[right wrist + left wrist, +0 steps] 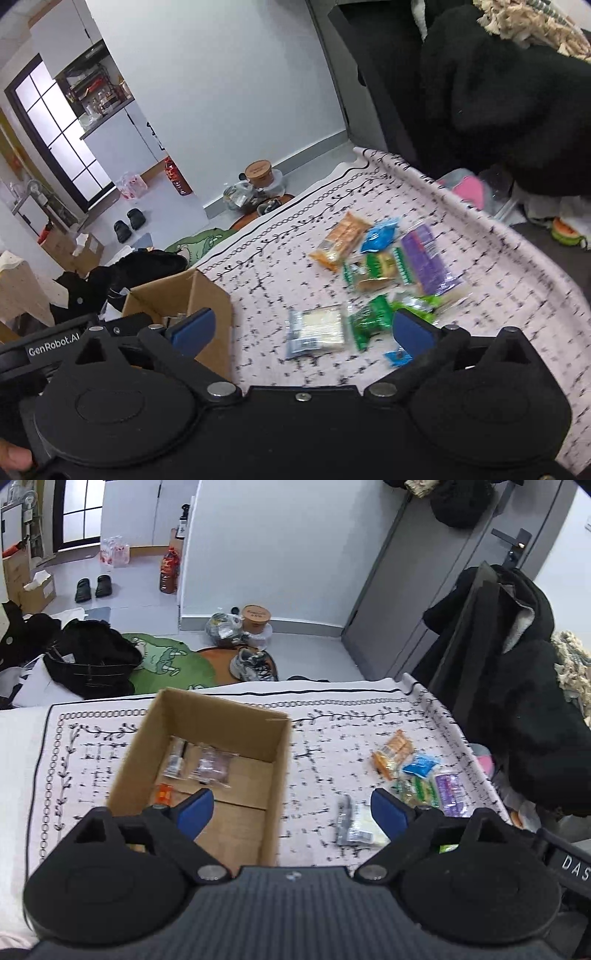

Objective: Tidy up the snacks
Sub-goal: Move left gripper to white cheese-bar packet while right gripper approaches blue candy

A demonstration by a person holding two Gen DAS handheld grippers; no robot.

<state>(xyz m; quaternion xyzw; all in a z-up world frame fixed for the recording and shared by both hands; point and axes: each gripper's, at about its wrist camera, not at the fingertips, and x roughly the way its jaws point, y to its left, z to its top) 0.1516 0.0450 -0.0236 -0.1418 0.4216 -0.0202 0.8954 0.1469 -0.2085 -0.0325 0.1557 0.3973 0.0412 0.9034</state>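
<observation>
Both tools are shown released and empty: the left tool [291, 812] is held over the near wall of the cardboard box [280, 775], the right tool [303, 332] over the loose snacks on the patterned cloth [517, 295] of the desk. Three packets [210, 766] already lie in the box ahead of the left tool. A white packet [319, 328] lies between the spread jaws of the right tool, a green packet [369, 321] touching it. Two packets may be pinched together because they crowd, or slick wrappers may slip; the light box may be nudged.
</observation>
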